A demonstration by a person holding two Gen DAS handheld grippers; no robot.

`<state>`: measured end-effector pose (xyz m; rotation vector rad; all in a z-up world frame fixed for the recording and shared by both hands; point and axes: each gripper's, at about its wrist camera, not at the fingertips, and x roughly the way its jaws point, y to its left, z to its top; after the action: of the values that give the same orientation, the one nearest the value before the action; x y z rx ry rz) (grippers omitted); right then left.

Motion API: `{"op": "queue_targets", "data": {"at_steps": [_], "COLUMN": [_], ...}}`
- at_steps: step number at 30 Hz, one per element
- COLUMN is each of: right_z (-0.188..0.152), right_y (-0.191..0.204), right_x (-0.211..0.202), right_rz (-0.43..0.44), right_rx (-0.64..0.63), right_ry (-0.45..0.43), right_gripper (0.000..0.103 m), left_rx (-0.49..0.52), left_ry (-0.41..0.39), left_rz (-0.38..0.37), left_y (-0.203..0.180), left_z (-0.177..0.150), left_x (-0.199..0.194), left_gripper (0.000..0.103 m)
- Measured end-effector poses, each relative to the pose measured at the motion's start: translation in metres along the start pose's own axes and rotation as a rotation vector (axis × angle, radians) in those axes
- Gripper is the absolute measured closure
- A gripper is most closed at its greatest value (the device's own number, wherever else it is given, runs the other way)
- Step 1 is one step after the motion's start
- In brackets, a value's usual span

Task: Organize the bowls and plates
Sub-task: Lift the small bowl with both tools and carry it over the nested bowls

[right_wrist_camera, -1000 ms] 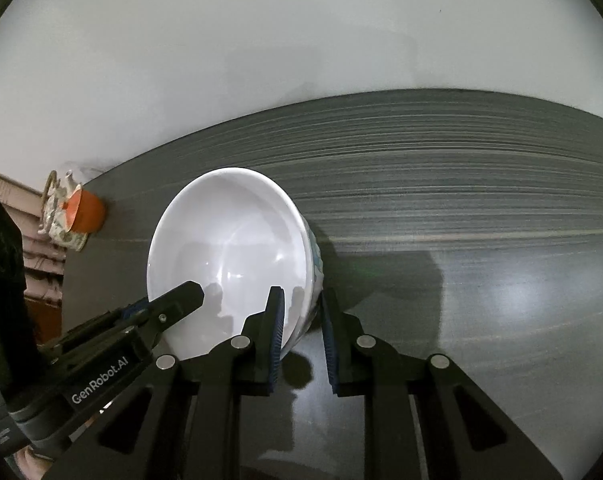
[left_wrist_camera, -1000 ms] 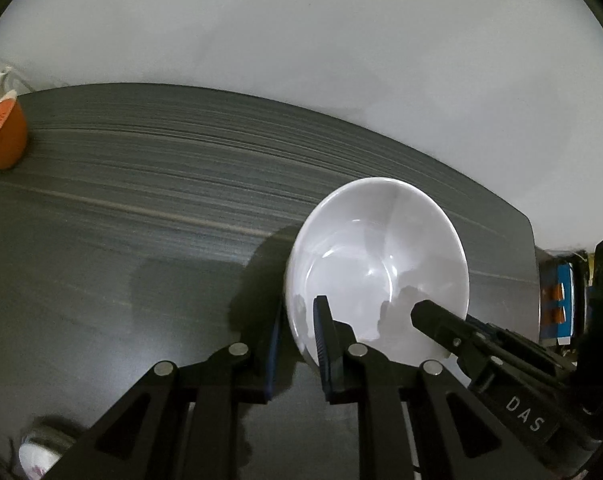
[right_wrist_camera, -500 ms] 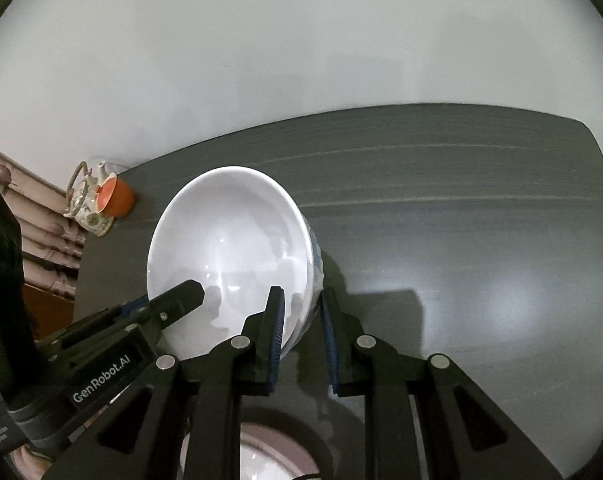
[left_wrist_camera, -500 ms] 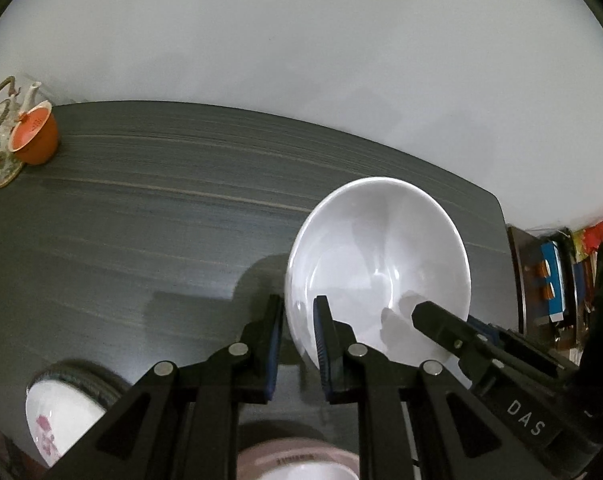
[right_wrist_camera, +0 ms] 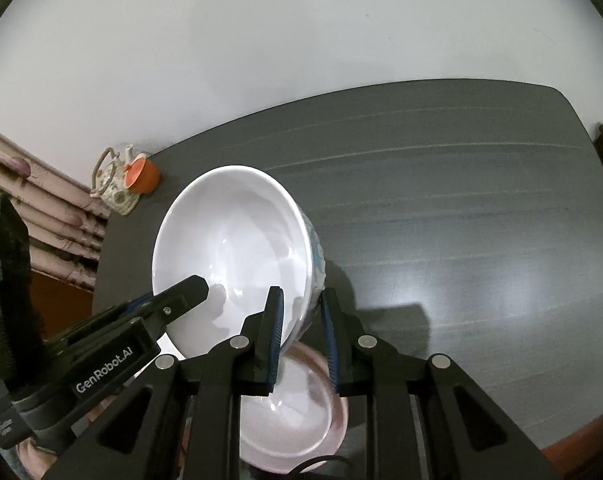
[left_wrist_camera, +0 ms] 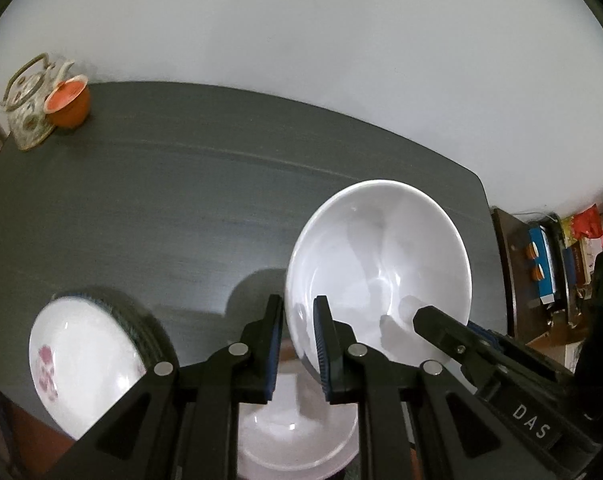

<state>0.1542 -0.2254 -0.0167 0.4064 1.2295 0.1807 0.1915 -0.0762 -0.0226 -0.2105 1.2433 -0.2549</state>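
A: Item: glossy white ceramic bowl (left_wrist_camera: 381, 264). Location?
B: Hanging above the dark grey table (right_wrist_camera: 461, 200); left gripper (left_wrist_camera: 297, 344) and right gripper (right_wrist_camera: 301, 340) are pinching opposite rims.
A: Handling?
B: Keeping both level, centring over the pink-rimmed bowl (right_wrist_camera: 301, 420) beneath.

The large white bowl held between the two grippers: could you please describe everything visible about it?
The large white bowl looks like glossy glazed ceramic, plain and empty inside, with a blue pattern on its outer wall in the right wrist view. It is tilted, its opening facing the cameras. The left hand-held gripper and right hand-held gripper clamp opposite rims, above a second white bowl.
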Motion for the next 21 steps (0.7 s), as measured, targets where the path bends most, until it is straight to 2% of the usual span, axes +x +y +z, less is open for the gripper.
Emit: {"op": "queue_targets", "data": {"at_steps": [9,15,21], "right_z": [-0.048,-0.068,-0.089], "right_y": [0.009,0.014,0.014], "right_x": [-0.019,-0.017,-0.013], "right_rz": [0.011,0.012,0.0], "right_rx": [-0.021,-0.029,-0.033], "right_ry": [-0.009,0.0,0.025], "right_gripper": [0.084,0.084,0.083], "left_rx": [-0.002,-0.007,-0.017], "left_ry": [-0.011,-0.01,0.014], "left_rz": [0.007,0.006,0.023], "left_y": [0.001,0.015,0.025], "left_z": [-0.038,-0.065,-0.08], "left_x": [-0.011,-0.021,-0.015], "left_gripper": [0.087,0.087,0.087]}}
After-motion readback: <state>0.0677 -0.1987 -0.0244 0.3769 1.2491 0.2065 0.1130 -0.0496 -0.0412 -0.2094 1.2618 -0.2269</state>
